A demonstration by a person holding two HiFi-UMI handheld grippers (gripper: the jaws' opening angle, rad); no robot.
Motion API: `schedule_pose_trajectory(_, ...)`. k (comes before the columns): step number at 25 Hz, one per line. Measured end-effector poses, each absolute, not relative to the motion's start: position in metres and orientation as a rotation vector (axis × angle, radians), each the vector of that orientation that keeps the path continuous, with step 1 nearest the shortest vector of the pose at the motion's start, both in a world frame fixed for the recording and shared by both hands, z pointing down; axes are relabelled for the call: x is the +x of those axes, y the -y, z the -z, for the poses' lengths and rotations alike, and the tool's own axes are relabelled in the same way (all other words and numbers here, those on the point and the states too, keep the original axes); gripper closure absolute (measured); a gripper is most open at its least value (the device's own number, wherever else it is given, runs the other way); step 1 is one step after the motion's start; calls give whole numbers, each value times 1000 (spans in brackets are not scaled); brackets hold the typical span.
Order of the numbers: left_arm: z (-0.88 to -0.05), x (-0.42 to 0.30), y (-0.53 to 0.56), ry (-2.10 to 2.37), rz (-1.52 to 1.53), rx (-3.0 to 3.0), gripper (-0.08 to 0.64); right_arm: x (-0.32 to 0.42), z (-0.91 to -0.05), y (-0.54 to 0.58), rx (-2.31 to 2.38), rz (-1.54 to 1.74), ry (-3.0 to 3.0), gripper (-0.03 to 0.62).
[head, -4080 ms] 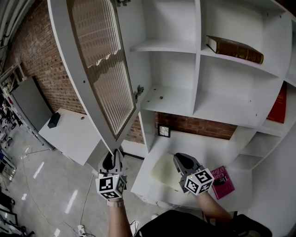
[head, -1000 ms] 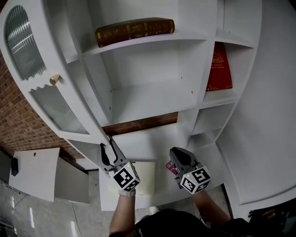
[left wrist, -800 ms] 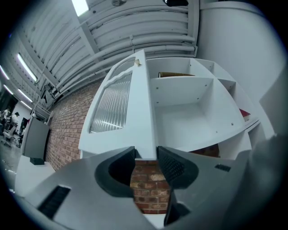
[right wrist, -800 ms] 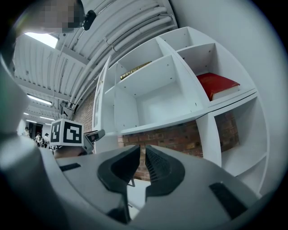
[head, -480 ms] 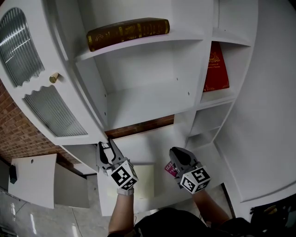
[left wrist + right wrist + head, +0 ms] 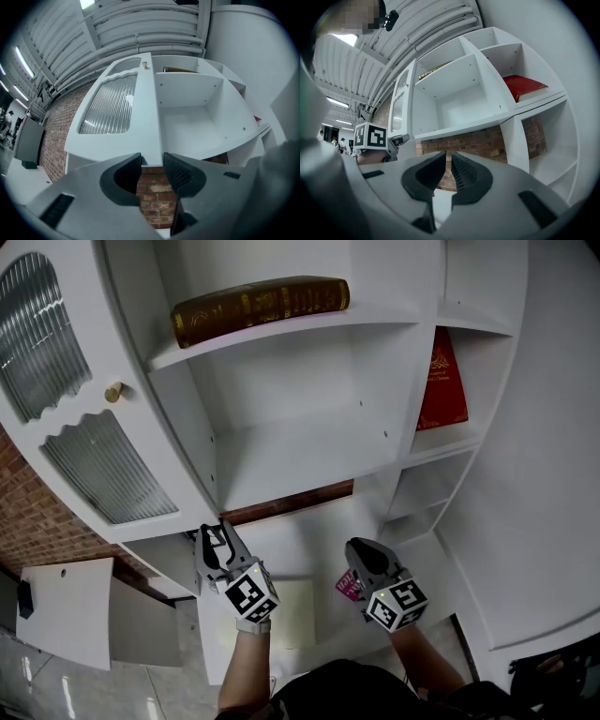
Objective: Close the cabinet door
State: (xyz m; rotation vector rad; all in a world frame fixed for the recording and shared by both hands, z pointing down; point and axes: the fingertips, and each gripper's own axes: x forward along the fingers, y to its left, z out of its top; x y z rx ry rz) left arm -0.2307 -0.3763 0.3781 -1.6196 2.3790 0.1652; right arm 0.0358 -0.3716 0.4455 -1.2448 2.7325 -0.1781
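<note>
Now left tool (image 6: 216, 536) grips the bottom edge of the upright, ajar cabinet door (image 6: 157, 454); right tool (image 6: 360, 555) closed.

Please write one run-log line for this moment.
left gripper: shut on cabinet door lower edge | right gripper: shut, empty | door state: partly open

The left tongs (image 6: 215, 532) and right tongs (image 6: 360, 552) are grey, with black ribbed pads (image 6: 177, 174) and white cubes (image 6: 247, 596) bearing black square markers.
</note>
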Motion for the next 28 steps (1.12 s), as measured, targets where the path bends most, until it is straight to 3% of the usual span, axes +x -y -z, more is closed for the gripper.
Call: schedule_pose_trajectory(28,-377,-234,381,-2328,-261,-1762,426,34,-453,360,-1257,194,-2747,546)
